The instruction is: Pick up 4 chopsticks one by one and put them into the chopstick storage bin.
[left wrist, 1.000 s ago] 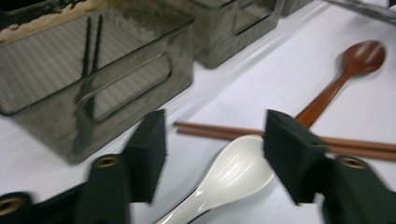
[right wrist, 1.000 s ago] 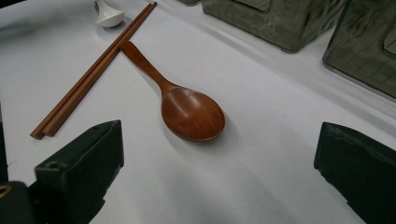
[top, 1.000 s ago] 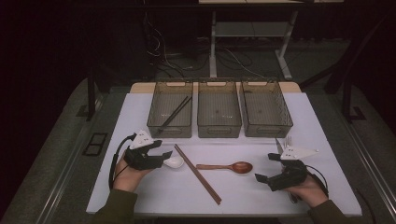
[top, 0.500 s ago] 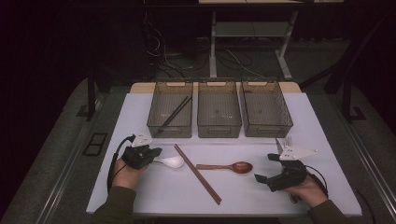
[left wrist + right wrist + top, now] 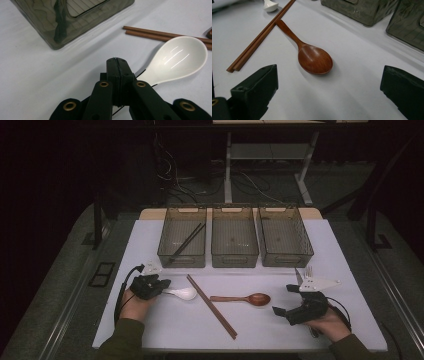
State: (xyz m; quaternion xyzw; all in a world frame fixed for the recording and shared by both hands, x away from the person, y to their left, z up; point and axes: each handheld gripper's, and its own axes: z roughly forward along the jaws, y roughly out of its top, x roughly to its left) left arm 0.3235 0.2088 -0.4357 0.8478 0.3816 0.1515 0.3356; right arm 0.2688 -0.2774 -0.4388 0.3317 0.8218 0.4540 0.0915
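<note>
**White spoon gripped by its handle**

The left tool (image 5: 117, 65) is clamped on the white soup spoon (image 5: 178, 58), lying at 9 o'clock on the bench (image 5: 280, 330). It should be lifted level. The right tool (image 5: 329, 92) is held apart.

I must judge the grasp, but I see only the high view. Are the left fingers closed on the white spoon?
Observer: In the left gripper view, the left gripper's fingers are pressed together with nothing between their tips. The white spoon's handle runs beside them, so I cannot confirm a grip.
Operator: And the right fingers?
Observer: In the right gripper view, the right gripper is wide open. The wooden spoon lies ahead, between the fingers, untouched.
Operator: Is that spoon free of the chopsticks?
Observer: No, its handle end seems to rest against the chopsticks.
</note>
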